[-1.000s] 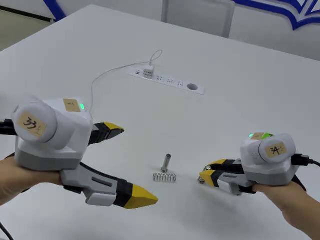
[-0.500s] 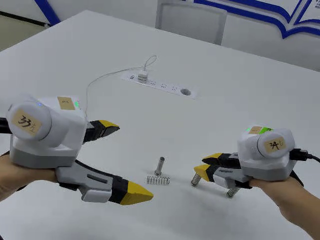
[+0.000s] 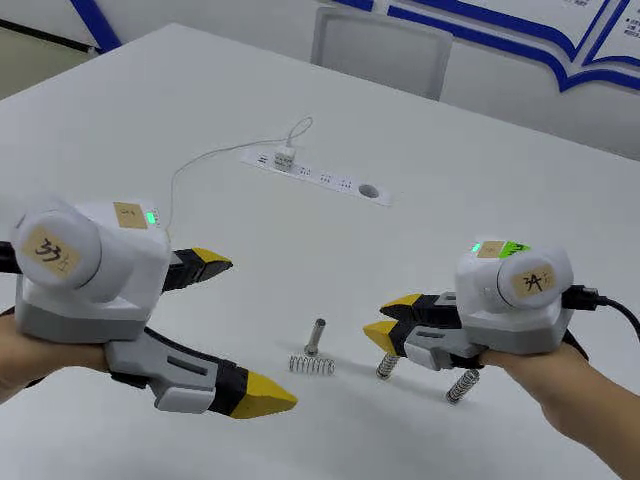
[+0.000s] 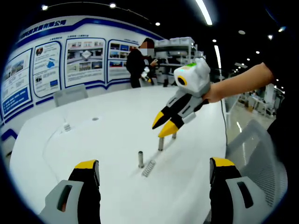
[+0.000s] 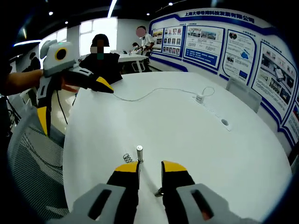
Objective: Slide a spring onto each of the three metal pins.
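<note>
Over white table [image 3: 470, 190]: left claw [image 3: 258, 333], tagged "33", wide open; right claw [image 3: 386, 317], tagged "34", slightly parted.

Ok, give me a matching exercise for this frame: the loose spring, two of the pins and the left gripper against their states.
Things:
1. loose silver coil spring
2. silver metal pin beside that spring
3. second metal pin, nearest the right gripper
4. left gripper, grey with yellow-tipped jaws

States:
a. standing bare
b. jaws wide apart, holding nothing
c. lying flat on the white table
d. wearing a spring

Pairs: 1-c, 2-a, 3-d, 4-b.
</note>
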Action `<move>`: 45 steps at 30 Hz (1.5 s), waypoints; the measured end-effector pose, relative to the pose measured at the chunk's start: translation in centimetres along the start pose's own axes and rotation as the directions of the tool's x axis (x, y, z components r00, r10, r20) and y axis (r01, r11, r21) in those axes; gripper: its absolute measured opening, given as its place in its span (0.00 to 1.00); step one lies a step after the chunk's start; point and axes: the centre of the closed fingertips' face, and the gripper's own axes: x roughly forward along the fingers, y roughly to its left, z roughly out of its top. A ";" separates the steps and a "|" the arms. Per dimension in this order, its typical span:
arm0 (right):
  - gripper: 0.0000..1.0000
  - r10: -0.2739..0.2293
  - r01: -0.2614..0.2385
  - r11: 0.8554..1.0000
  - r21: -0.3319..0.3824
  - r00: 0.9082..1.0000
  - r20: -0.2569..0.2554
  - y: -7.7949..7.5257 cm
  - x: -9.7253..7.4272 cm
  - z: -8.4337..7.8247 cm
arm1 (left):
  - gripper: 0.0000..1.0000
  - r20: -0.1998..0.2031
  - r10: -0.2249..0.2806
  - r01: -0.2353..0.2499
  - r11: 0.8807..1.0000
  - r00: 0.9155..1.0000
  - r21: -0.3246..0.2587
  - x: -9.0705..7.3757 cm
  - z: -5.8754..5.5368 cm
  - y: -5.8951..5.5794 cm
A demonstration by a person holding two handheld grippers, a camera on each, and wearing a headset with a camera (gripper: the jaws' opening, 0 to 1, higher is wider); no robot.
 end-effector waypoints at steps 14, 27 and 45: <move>0.20 0.089 -0.101 0.982 -0.157 0.993 -0.081 2.7 2.3 -0.7 | 1.00 0.004 0.014 -0.014 1.000 1.000 -0.019 -0.3 -0.1 0.6; 0.20 0.122 -0.158 0.956 -0.249 0.980 -0.156 3.9 3.5 -2.1 | 1.00 -0.024 -0.008 0.007 1.000 1.000 -0.024 0.8 -1.2 -0.4; 0.20 0.142 -0.218 0.925 -0.311 0.958 -0.248 3.9 5.9 -4.3 | 1.00 -0.056 0.005 -0.008 0.998 0.998 -0.057 0.1 -3.1 0.6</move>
